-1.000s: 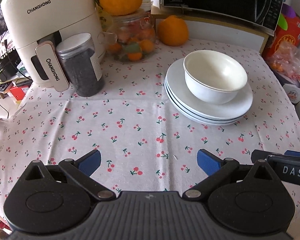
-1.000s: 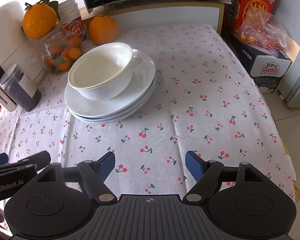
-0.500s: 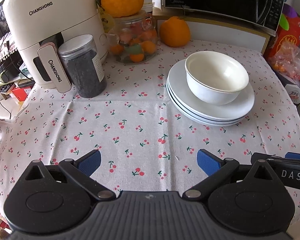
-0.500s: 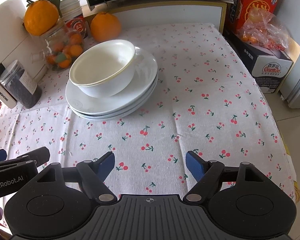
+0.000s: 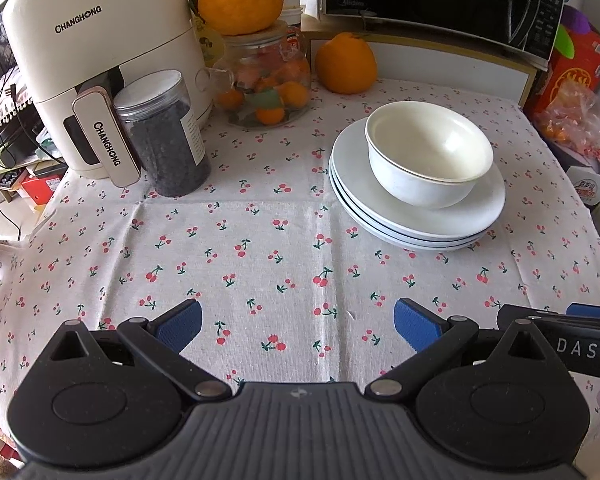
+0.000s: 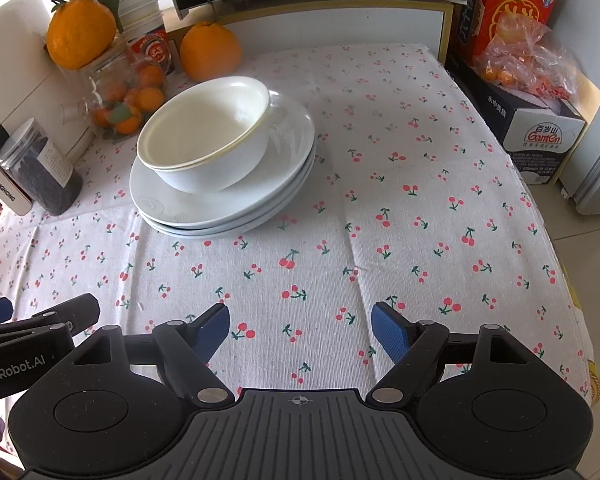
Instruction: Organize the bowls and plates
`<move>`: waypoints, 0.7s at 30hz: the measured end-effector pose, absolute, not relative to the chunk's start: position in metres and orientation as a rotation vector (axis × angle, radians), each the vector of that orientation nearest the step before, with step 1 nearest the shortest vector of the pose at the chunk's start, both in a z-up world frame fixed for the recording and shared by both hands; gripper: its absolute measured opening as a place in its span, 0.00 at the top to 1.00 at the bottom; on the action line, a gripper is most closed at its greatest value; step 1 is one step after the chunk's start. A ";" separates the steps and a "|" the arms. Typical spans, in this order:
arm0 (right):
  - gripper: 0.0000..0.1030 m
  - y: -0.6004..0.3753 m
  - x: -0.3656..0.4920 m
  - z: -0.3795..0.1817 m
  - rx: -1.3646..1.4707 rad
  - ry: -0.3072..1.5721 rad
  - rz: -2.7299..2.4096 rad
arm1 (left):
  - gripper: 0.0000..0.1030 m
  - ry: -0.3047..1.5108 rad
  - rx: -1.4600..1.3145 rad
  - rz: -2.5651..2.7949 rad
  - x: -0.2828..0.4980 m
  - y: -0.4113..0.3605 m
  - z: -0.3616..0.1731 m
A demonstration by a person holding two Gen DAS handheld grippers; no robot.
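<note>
Both grippers, left (image 5: 298, 322) and right (image 6: 300, 326), gaped wide, empty, drifted slightly back from bowl (image 5: 428, 152) on plates (image 5: 416, 216) near tabletop's far edge; stacking likely finished.

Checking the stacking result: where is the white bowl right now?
The white bowl sits on the stack of plates, right of centre in the left wrist view, in front of the loose orange.
</note>
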State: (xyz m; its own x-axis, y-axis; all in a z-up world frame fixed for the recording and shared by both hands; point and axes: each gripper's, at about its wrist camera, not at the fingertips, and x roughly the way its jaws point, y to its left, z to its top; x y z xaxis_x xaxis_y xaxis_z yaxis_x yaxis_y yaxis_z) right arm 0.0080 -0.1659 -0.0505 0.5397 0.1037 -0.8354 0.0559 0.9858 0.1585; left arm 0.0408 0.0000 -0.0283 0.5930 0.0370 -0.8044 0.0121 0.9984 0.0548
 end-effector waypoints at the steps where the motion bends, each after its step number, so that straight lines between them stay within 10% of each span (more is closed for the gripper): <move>1: 0.23 -0.166 0.008 -0.051 0.174 1.002 0.028 | 0.00 0.936 0.056 0.015 0.041 0.000 -0.028; 21: 0.23 -0.166 0.008 -0.051 0.174 1.003 0.029 | 0.00 0.937 0.065 0.008 0.041 -0.001 -0.028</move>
